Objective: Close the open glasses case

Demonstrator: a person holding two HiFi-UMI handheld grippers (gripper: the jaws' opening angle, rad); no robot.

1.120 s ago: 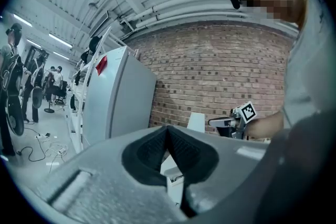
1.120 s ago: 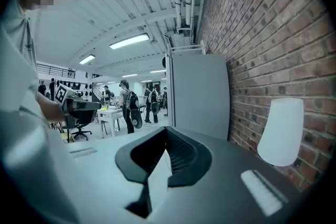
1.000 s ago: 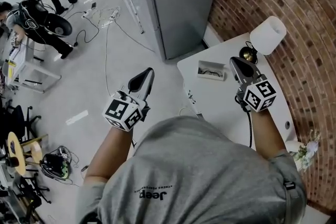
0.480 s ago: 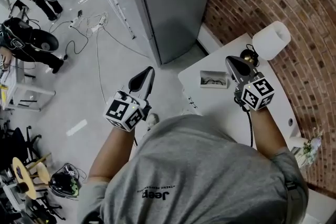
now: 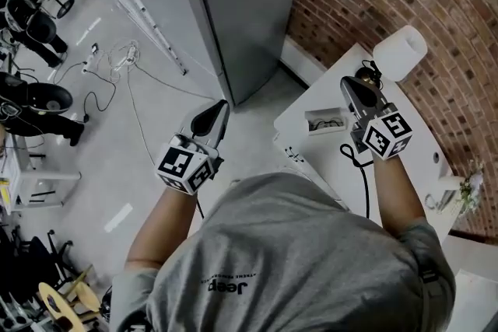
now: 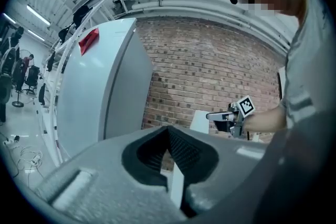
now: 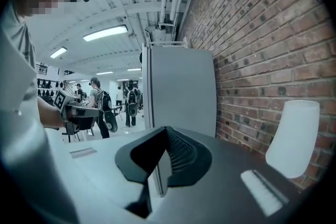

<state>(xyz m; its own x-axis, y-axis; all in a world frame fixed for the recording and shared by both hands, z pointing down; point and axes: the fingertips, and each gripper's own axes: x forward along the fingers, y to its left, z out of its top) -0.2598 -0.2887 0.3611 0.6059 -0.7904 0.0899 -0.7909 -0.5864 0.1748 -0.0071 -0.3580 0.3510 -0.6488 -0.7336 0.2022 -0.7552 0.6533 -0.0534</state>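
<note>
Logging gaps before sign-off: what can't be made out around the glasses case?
Head view: glasses case is too small to show its contents or hinge.
Head view: lamp base is partly behind the right tongs.
Right gripper view: the case does not show; the tongs' own body fills the lower frame.

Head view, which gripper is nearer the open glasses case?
The right gripper, over the white table beside the glasses case; the left gripper hangs over the floor.
</note>
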